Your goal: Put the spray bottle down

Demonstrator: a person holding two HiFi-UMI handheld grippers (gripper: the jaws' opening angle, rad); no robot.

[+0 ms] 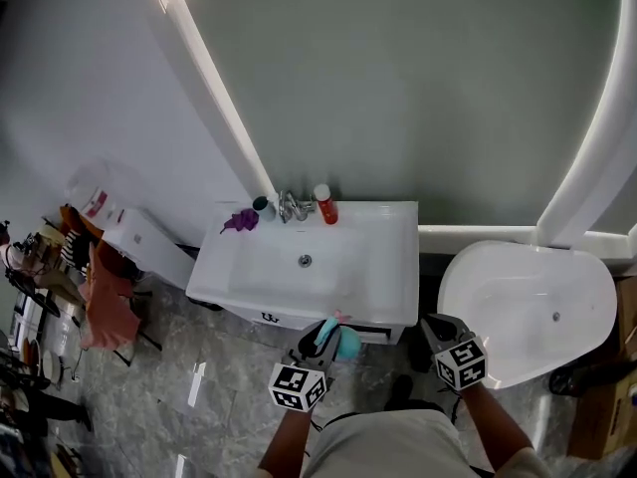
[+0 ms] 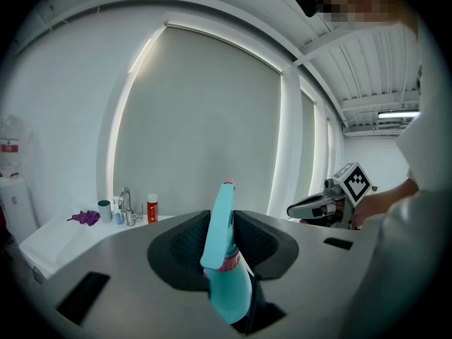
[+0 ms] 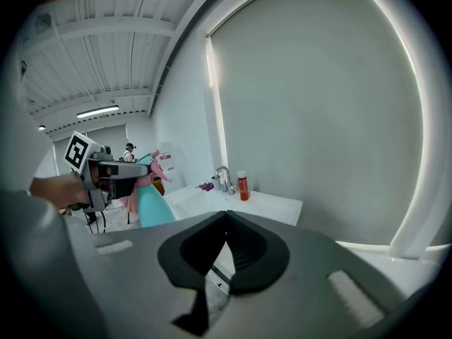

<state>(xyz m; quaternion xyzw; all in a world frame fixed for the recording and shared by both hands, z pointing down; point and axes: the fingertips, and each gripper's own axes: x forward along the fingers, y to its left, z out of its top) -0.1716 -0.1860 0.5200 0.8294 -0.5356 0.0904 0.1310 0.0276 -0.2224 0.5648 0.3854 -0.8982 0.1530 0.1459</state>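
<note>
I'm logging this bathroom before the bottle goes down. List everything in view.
washbasin: one, white, centre, against the wall
tap: one, chrome, washbasin's back rim
red bottle: one, red with a white cap, right of the tap
cup: one, dark, left of the tap
purple item: one, purple, washbasin's back left corner; kind unclear
bathtub: one, white, right of the washbasin
cloth: one, salmon, far left
spray bottle: one, teal, between the left gripper's jaws
left gripper: closed on the spray bottle, in front of the washbasin
right gripper: jaws together, empty, beside the bathtub
</note>
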